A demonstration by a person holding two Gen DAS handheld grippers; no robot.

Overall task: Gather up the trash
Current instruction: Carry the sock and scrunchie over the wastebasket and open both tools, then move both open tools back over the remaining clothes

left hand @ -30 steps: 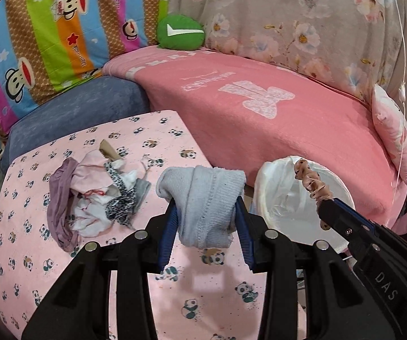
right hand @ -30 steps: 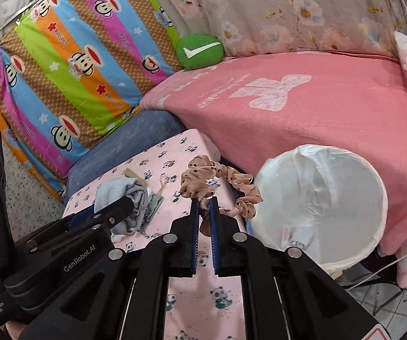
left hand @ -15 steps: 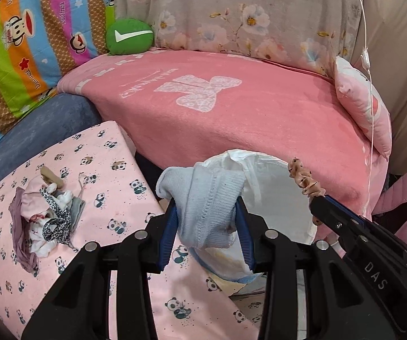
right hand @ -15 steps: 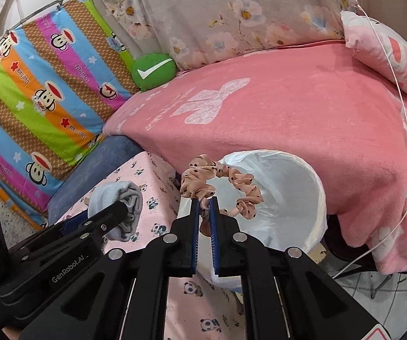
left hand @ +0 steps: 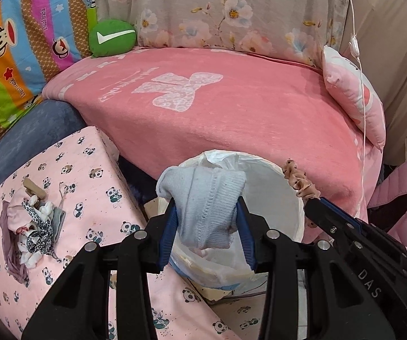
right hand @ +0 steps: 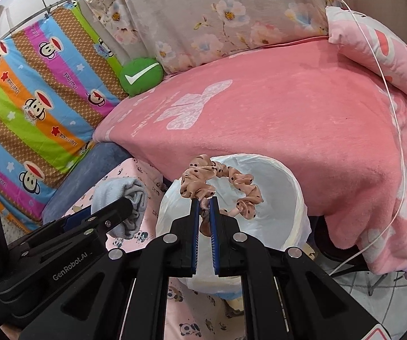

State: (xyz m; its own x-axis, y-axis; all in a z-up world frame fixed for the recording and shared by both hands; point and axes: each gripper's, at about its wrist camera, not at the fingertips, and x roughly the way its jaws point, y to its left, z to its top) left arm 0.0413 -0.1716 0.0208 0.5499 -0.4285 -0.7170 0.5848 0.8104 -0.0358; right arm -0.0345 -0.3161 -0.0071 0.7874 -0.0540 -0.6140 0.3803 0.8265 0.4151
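My left gripper is shut on a light blue knitted sock and holds it over the near rim of a white-lined trash bin. My right gripper is shut on a tan spotted scrunchie and holds it above the bin. The sock also shows in the right wrist view, left of the bin. The scrunchie shows in the left wrist view, at the bin's right rim.
A pile of small cloth scraps lies on the pink panda-print surface at left. A pink-blanketed sofa stands behind the bin, with a green cushion and a pink pillow. A white cord hangs at right.
Both grippers have moved right from the panda surface to the bin, carrying the sock and the scrunchie. The bin now sits right under them.
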